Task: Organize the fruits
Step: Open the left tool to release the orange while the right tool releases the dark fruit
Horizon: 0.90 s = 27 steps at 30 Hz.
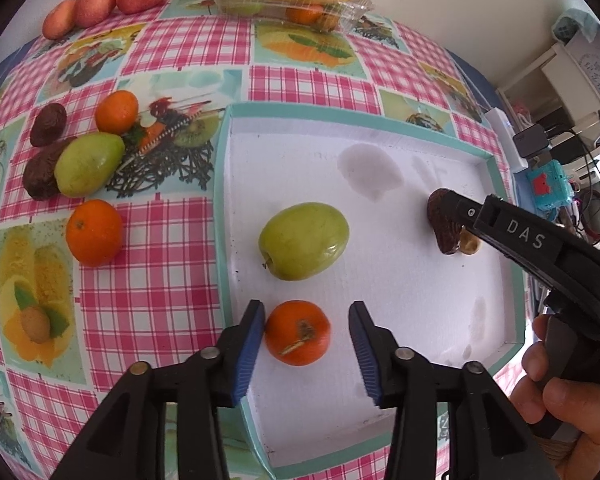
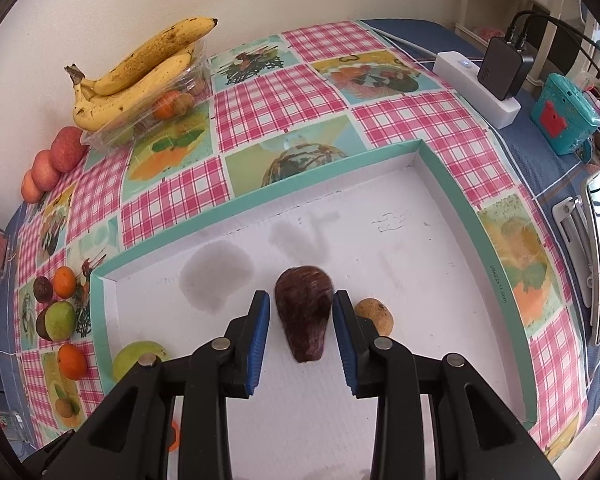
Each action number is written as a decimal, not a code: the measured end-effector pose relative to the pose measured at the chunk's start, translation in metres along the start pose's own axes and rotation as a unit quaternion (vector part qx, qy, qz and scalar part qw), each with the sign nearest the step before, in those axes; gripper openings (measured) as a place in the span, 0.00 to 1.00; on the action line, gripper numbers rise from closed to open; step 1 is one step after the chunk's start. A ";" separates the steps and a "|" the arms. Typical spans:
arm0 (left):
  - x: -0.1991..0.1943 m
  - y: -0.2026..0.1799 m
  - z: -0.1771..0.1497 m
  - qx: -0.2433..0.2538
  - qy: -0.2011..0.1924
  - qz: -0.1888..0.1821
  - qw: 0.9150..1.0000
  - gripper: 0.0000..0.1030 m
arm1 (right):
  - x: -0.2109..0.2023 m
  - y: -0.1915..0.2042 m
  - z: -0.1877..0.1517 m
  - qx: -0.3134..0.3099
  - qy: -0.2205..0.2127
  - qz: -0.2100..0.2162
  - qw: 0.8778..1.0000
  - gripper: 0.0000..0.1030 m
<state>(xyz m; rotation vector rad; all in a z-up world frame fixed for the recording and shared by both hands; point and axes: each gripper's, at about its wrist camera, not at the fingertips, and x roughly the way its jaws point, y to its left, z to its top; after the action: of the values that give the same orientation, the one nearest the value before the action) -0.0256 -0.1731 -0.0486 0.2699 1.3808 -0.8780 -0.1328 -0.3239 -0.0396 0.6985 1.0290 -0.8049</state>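
The left gripper straddles an orange near the tray's front edge, jaws parted — released, it seems. The right gripper brackets a dark fruit toward the tray's right side, apparently unclenched. Next — fetch the fruit off the cloth.

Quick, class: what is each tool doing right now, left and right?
Left tool: open, jaws either side of the orange in the tray, not gripping.
Right tool: open around the dark brown fruit, no visible grip.
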 end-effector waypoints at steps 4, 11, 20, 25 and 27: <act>-0.010 -0.002 0.001 0.003 -0.013 -0.007 1.000 0.47 | -0.003 -0.002 0.000 0.004 -0.001 -0.002 1.000 0.33; -0.030 0.012 0.006 -0.016 -0.043 -0.004 0.999 0.56 | -0.015 0.007 0.000 -0.009 -0.015 -0.007 1.000 0.33; -0.053 0.058 0.016 -0.068 -0.092 0.049 0.992 0.72 | -0.024 0.034 -0.007 -0.048 -0.022 -0.016 0.998 0.49; -0.069 0.083 0.019 -0.099 -0.128 0.092 0.983 0.88 | -0.029 0.044 -0.010 -0.055 -0.031 -0.022 0.998 0.76; -0.072 0.092 0.019 -0.109 -0.135 0.100 0.980 0.96 | -0.029 0.045 -0.011 -0.056 -0.031 -0.024 0.998 0.81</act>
<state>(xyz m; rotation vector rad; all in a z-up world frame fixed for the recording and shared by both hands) 0.0553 -0.0966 -0.0068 0.1130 1.1617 -0.5661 -0.1083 -0.2843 -0.0110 0.5524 1.0290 -0.7991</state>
